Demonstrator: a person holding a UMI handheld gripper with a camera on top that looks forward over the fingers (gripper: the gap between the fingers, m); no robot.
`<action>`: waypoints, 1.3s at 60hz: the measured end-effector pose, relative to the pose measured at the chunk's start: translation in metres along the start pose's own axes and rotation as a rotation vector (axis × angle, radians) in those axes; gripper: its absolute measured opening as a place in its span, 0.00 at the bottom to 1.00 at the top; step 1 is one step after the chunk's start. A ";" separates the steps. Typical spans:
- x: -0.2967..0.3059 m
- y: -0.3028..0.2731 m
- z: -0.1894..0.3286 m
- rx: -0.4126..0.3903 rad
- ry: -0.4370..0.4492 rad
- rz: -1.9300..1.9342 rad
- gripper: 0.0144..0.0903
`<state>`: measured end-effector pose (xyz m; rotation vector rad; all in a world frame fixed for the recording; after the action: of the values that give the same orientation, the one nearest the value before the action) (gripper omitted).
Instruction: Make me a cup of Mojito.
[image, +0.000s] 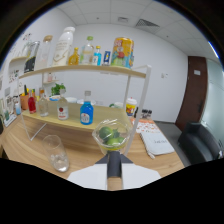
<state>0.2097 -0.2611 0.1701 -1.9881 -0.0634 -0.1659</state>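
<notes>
At frame centre, a light, fragile clear cup of limes (112, 134) is seemingly clamped at its base by the tongs (114, 159).

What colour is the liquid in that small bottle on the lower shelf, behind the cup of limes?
Bright blue; the blue bottle shows clearly in the gripper view.

Limes (109, 136): green. Bottle (86, 113): blue liquid. Desk (80, 145): light wood. Door (194, 90): dark brown. Wall (165, 55): white.

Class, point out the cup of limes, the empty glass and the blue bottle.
cup of limes (111, 136), gripper view, green limes inside
empty glass (56, 151), gripper view, clear wall
blue bottle (86, 113), gripper view, blue body
</notes>
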 end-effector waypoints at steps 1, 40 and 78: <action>0.002 0.008 0.004 -0.016 -0.006 0.016 0.02; 0.047 0.170 0.059 -0.335 -0.084 0.183 0.07; -0.049 -0.002 -0.047 0.004 -0.016 0.179 0.94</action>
<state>0.1571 -0.3015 0.1841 -1.9794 0.1031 -0.0342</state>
